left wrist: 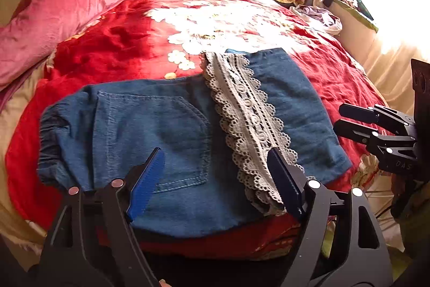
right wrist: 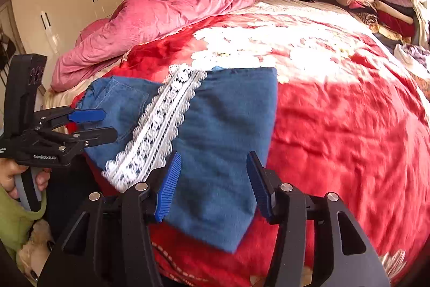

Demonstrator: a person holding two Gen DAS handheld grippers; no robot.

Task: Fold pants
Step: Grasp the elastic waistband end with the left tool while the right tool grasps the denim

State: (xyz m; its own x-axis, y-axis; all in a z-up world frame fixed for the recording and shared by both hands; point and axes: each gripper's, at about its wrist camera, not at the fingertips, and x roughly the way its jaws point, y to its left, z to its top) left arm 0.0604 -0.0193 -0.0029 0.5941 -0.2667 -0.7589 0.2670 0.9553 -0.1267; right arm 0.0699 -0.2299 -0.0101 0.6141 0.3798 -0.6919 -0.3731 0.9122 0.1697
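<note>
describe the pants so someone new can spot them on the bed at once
Start at the red floral bedspread and come to its near edge. The pants lie there folded flat: blue denim, one patch pocket up. Only they carry a white lace trim running diagonally across them.

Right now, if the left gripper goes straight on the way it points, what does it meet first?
Most likely the folded denim pants, around the back pocket, with the lace trim just beside its path. The left gripper is open with nothing between.
</note>
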